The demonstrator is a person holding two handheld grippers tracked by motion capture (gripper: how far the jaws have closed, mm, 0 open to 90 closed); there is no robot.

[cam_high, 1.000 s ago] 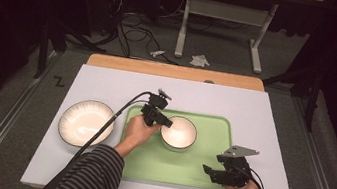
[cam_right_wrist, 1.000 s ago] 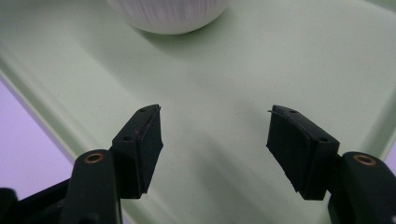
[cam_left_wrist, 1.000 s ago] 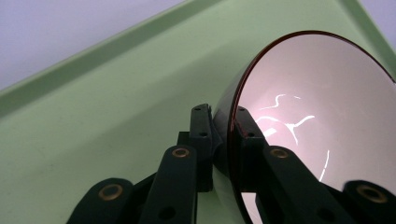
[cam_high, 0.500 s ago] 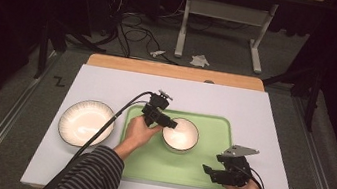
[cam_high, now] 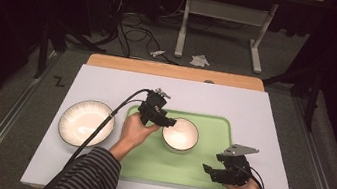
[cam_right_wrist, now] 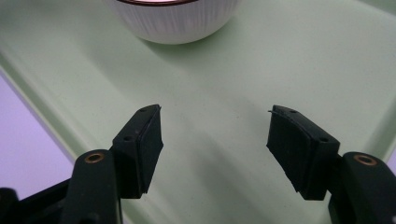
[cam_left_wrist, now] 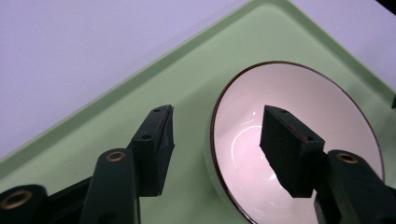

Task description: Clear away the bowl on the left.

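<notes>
The left gripper (cam_left_wrist: 215, 144) stands with its jaws apart, having just been opening, and the near rim of the small bowl (cam_left_wrist: 299, 135) runs up between them: one pad sits outside the wall over the tray (cam_left_wrist: 196, 79), the other hangs over the white inside, and neither presses on the rim, so the bowl looks let go rather than held. From above, that gripper (cam_high: 165, 120) lies at the bowl's (cam_high: 180, 133) left edge, and the bowl rests on the green tray (cam_high: 206, 168) in its left half. A larger bowl (cam_high: 86, 122) sits off the tray on the white table (cam_high: 235, 104), to the left of the left hand (cam_high: 133, 132) and nearer to it than to the other. The right gripper (cam_high: 220, 172) waits at the tray's right front, jaws wide with nothing between; in its own view (cam_right_wrist: 215, 140) the small bowl (cam_right_wrist: 173, 21) stands straight ahead, well apart. The next reach for the larger bowl would likely fall to the left hand, moving leftward off the tray.
</notes>
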